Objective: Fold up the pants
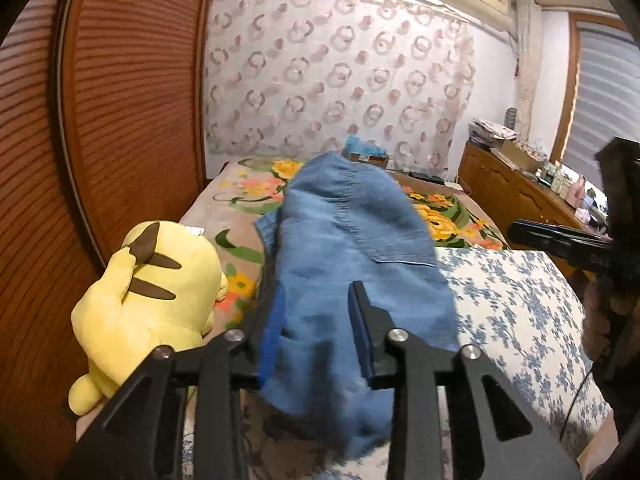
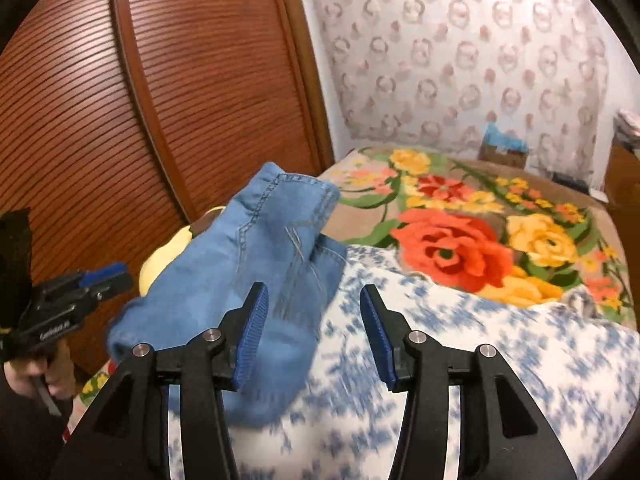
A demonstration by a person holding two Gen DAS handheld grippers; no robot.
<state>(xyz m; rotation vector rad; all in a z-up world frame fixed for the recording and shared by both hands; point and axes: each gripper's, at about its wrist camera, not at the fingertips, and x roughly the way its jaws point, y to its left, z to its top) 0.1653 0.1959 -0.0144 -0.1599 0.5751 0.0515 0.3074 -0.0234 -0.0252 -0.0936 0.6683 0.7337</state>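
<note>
The blue denim pants point(image 1: 348, 248) lie in a bunched heap on the blue-and-white floral cover point(image 1: 516, 304) of the bed. My left gripper point(image 1: 320, 300) is open, its fingers spread either side of the near end of the pants; I cannot tell if it touches them. In the right wrist view the pants point(image 2: 248, 280) lie left of centre. My right gripper point(image 2: 314, 300) is open and empty, its left finger over the pants' right edge. The left gripper also shows at the far left of the right wrist view point(image 2: 100, 280), and the right gripper at the right edge of the left wrist view point(image 1: 560, 240).
A yellow plush toy point(image 1: 148, 300) lies left of the pants beside the brown slatted wardrobe door point(image 1: 120, 100). A flowered blanket point(image 2: 460, 240) covers the far bed. A small box point(image 2: 504, 152) stands by the patterned wall. A cluttered wooden dresser point(image 1: 516, 188) stands at right.
</note>
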